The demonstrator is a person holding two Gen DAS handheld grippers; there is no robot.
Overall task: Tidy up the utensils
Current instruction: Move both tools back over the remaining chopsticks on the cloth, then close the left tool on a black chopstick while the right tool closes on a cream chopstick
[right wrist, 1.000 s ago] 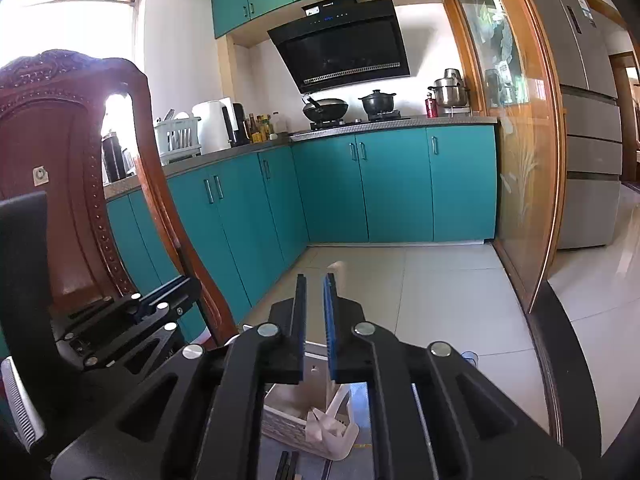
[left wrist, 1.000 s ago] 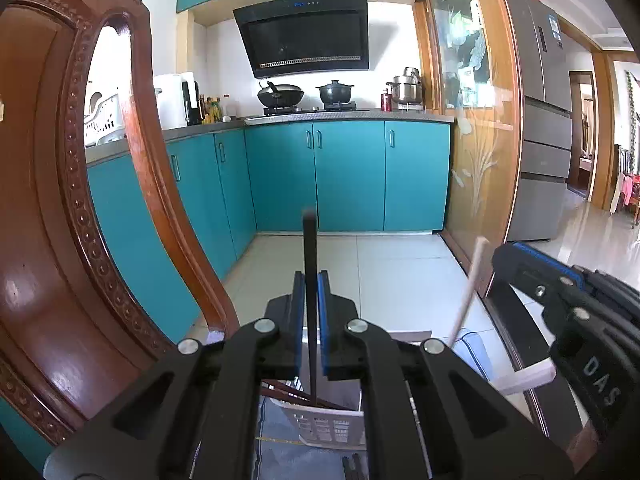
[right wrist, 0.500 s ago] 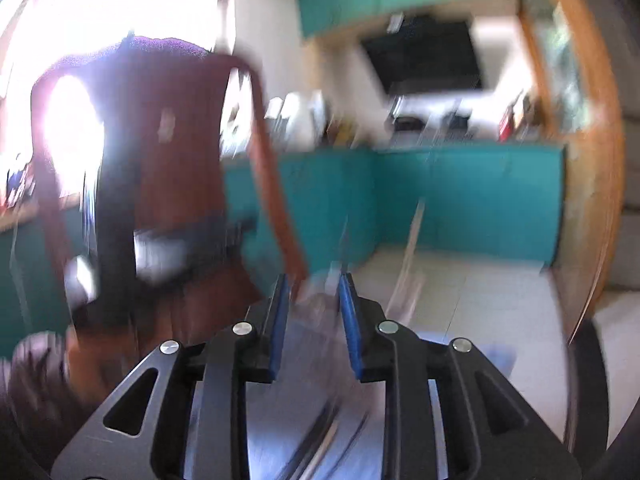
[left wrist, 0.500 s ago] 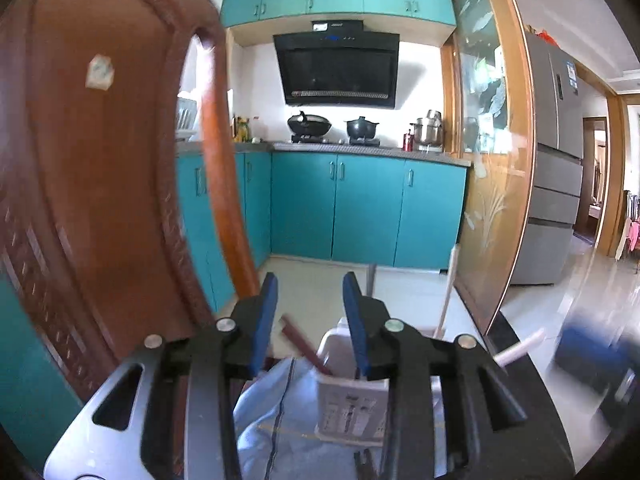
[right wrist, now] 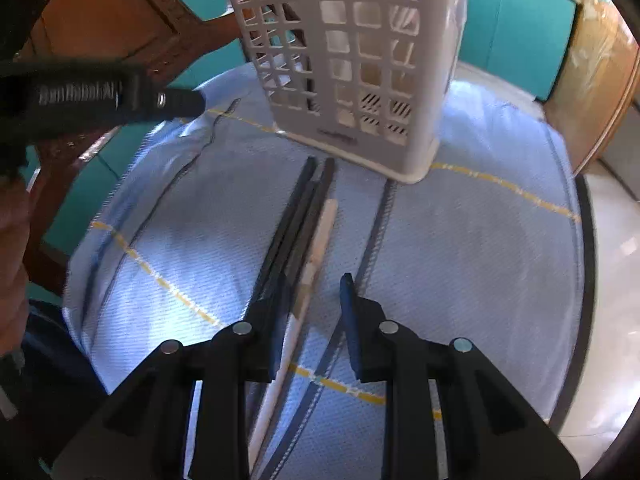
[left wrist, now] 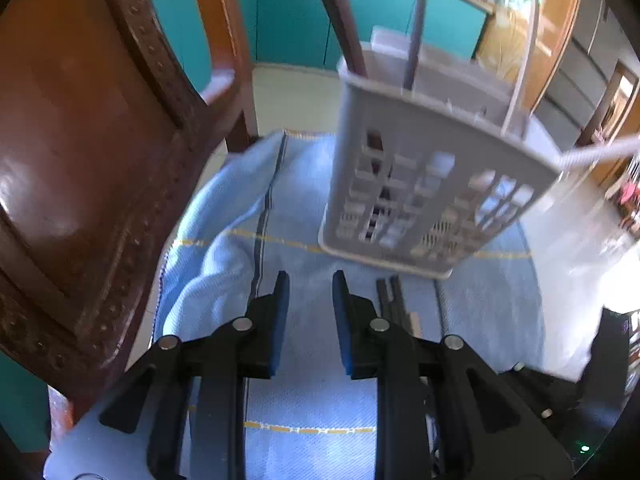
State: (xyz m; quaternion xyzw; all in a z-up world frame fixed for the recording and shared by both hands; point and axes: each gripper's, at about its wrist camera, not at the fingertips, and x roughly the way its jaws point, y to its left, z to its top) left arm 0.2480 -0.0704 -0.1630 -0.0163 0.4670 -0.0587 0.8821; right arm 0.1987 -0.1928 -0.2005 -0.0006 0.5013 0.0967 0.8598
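A round table is covered by a light blue woven cloth with thin yellow and dark stripes (right wrist: 480, 248), and a carved reddish-brown wooden chair (left wrist: 92, 152) is seen close against its left edge. Toward the far side of the cloth a white perforated plastic utensil basket (right wrist: 352, 52) is stood upright; in the left wrist view a dark stick, a reddish-brown stick and a pale stick are seen rising out of its top, though blur prevents finer identification. Just in front of the basket, a pair of long black chopsticks (right wrist: 296, 216) is laid lengthwise on the cloth, with a pale wooden chopstick (right wrist: 316, 248) lying alongside and touching them on the right. The right gripper (right wrist: 310, 300) is held low over the near ends of these pieces, its blue-padded fingers moderately apart; the left finger is placed over the black pair and the pale stick runs into the gap, but contact cannot be judged. The left gripper (left wrist: 307, 300) is held above bare cloth to the left of the chopsticks, its fingers likewise spread, with nothing between them.
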